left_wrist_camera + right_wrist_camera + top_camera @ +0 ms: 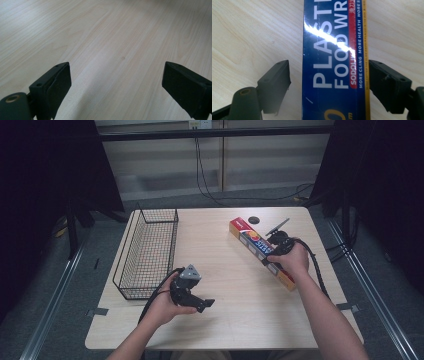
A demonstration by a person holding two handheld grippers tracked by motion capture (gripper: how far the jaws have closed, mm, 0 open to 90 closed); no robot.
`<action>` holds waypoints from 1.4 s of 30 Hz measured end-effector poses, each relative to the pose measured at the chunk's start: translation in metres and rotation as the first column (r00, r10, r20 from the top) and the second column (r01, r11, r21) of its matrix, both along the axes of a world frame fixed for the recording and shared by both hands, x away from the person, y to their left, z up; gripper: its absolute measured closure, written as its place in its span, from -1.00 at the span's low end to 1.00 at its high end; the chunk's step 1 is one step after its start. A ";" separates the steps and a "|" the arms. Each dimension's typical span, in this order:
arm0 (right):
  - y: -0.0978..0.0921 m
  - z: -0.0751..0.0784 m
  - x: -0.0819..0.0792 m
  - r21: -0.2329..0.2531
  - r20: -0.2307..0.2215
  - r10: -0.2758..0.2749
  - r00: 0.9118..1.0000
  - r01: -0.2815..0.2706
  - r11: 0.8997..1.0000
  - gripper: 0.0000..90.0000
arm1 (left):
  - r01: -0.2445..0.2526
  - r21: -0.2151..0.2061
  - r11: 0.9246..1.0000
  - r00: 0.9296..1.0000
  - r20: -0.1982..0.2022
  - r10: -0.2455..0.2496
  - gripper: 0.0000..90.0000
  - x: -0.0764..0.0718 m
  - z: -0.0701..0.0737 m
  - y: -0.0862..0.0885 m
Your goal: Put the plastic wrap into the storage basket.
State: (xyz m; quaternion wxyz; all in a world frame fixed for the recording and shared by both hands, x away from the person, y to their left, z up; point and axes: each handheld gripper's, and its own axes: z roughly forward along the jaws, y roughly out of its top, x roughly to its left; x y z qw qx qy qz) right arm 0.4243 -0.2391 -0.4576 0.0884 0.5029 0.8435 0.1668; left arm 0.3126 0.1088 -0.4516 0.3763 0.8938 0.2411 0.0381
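So the plastic wrap box (334,65) lay lengthwise between the right gripper (328,82)'s open jaws, one each side, not clamped yet. Left gripper (116,85) hung open over bare surface (105,37), well apart.

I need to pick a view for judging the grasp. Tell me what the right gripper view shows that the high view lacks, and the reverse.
Right gripper view alone: the print PLASTIC FOOD WRAP on the box, and the right gripper open, its jaws astride the box, a gap at the left one.

High view alone: the wire basket, the left gripper over bare table, a small black disc.

Both: the box lying on the wooden table.
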 end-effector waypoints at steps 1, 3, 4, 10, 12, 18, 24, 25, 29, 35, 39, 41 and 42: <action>0.000 -0.001 0.001 -0.002 -0.003 0.006 1.000 -0.006 1.000 -0.44 | -0.001 -0.001 1.000 1.000 -0.001 0.001 -0.80 0.000 0.000 0.000; 0.001 -0.003 0.001 -0.008 -0.002 0.012 1.000 -0.012 1.000 -0.32 | 0.001 0.007 1.000 1.000 -0.003 -0.001 -0.80 0.000 0.001 0.000; 0.001 -0.003 0.001 -0.027 0.008 0.019 1.000 -0.019 0.999 -0.21 | 0.000 0.008 1.000 1.000 -0.004 0.000 -0.80 0.000 0.001 0.000; -0.003 -0.005 0.003 -0.021 -0.005 0.018 1.000 -0.018 1.000 -0.13 | 0.003 0.008 1.000 1.000 -0.008 -0.003 -0.79 0.000 0.001 0.000; -0.004 -0.006 0.004 -0.010 -0.018 -0.006 1.000 0.006 1.000 -0.11 | 0.000 0.008 1.000 1.000 -0.011 0.000 -0.79 0.000 0.000 0.000; -0.002 -0.005 0.006 -0.022 -0.052 -0.040 0.998 0.039 0.999 -0.10 | 0.001 0.006 1.000 1.000 -0.006 -0.001 -0.79 -0.002 0.000 -0.002; -0.001 -0.005 0.013 -0.033 -0.094 -0.021 0.995 0.018 0.999 -0.12 | 0.002 -0.001 1.000 1.000 -0.001 -0.002 -0.79 -0.002 0.001 -0.001; 0.000 -0.005 0.014 -0.041 -0.110 -0.019 0.994 0.015 0.999 -0.13 | 0.002 -0.005 1.000 1.000 -0.003 -0.002 -0.79 -0.002 0.000 -0.001; 0.000 -0.004 0.016 -0.047 -0.136 -0.022 0.990 0.016 0.999 -0.08 | -0.002 0.002 1.000 1.000 0.000 0.002 -0.78 -0.003 0.000 -0.001; 0.001 -0.002 0.016 -0.033 -0.157 -0.015 0.988 0.010 0.999 -0.02 | -0.013 -0.011 1.000 1.000 -0.001 0.013 -0.78 -0.002 0.002 0.002; 0.001 0.001 0.011 -0.042 -0.136 0.022 0.990 -0.028 0.999 -0.01 | -0.013 -0.009 1.000 1.000 -0.011 0.013 -0.78 -0.001 0.003 0.004; 0.000 0.007 0.007 -0.030 -0.124 0.033 0.992 -0.037 0.999 -0.01 | -0.020 -0.007 1.000 1.000 0.002 0.020 -0.78 -0.001 0.002 0.004; -0.001 0.009 0.006 -0.029 -0.115 0.042 0.992 -0.046 0.999 -0.01 | -0.023 -0.001 1.000 1.000 0.000 0.023 -0.78 -0.001 0.003 0.004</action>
